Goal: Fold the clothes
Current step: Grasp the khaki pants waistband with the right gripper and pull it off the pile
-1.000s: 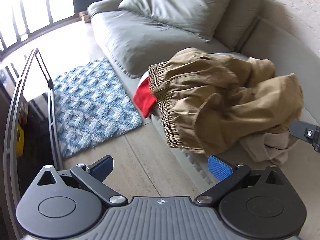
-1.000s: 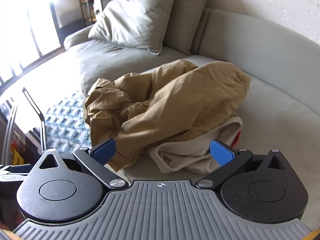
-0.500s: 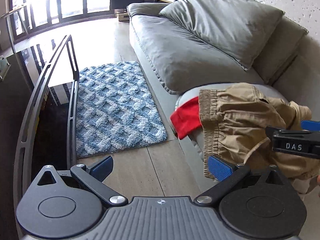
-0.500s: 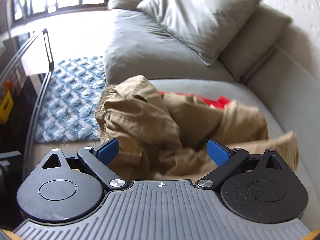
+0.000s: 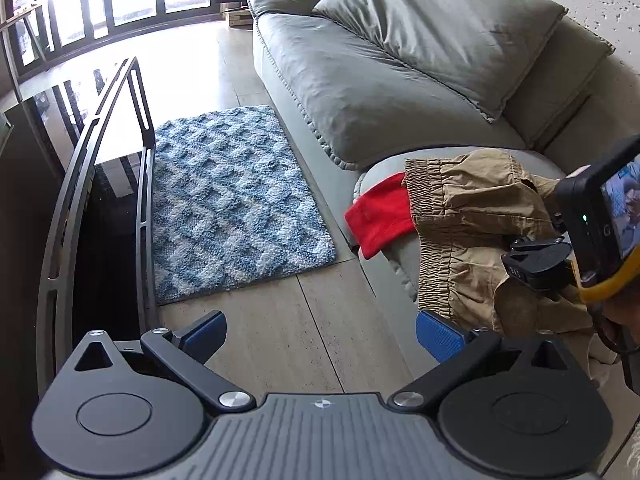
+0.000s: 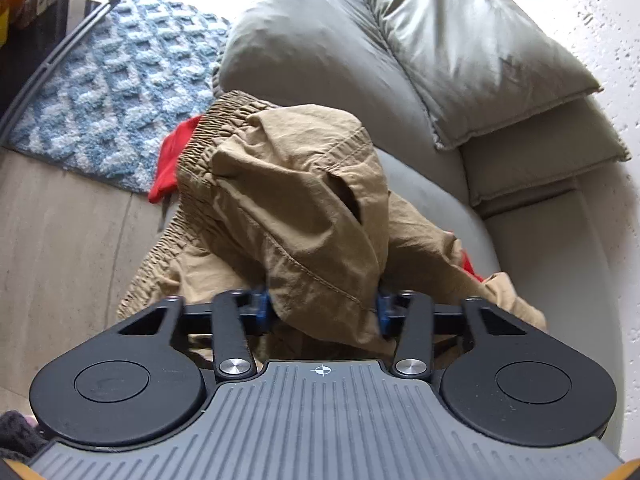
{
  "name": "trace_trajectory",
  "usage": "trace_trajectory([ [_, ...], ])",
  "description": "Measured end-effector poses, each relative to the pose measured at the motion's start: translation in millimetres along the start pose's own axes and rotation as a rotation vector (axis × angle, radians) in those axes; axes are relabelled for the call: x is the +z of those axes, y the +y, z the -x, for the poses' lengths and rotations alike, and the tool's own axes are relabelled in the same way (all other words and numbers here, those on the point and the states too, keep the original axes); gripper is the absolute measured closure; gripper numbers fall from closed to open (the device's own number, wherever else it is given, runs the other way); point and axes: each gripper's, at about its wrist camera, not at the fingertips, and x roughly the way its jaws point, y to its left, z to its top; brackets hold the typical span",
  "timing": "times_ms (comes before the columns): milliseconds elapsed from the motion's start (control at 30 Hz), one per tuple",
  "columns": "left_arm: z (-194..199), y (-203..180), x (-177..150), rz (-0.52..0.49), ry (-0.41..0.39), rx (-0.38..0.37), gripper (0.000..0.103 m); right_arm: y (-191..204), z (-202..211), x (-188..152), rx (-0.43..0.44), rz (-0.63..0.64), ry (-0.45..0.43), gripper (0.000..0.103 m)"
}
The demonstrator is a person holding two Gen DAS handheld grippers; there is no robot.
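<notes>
My right gripper [image 6: 322,310] is closing on a bunched fold of the tan trousers [image 6: 288,200] heaped on the sofa seat [image 6: 432,200]; I want one layer near the waistband, so I squeeze gently, my left gripper [image 5: 320,332] wide apart, empty, ready

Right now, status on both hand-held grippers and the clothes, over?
Right hand-held gripper closing on the tan trousers. Left hand-held gripper open, empty, over floor. Red garment under trousers on the sofa. Nothing blocking.
</notes>
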Motion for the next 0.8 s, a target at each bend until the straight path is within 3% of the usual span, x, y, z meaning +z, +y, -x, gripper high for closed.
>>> trace_trajectory([
  [67, 5, 2, -1, -0.006, -0.011, 0.004, 0.001, -6, 8, 2, 0.032, -0.046, -0.010, 0.085],
  [200, 9, 4, -5, 0.007, -0.017, 0.004, 0.001, -29, 30, 1, 0.085, -0.170, -0.051, 0.088],
  [433, 21, -10, -15, -0.029, -0.033, -0.032, 0.001, -115, 74, -20, 0.180, -0.563, -0.178, 0.089],
  [633, 38, -19, -21, -0.056, -0.062, -0.057, 0.001, -192, 128, -65, 0.145, -0.827, -0.334, 0.090],
  [800, 44, -26, -26, -0.080, -0.069, -0.069, 0.001, -255, 169, -137, 0.029, -1.043, -0.415, 0.090],
])
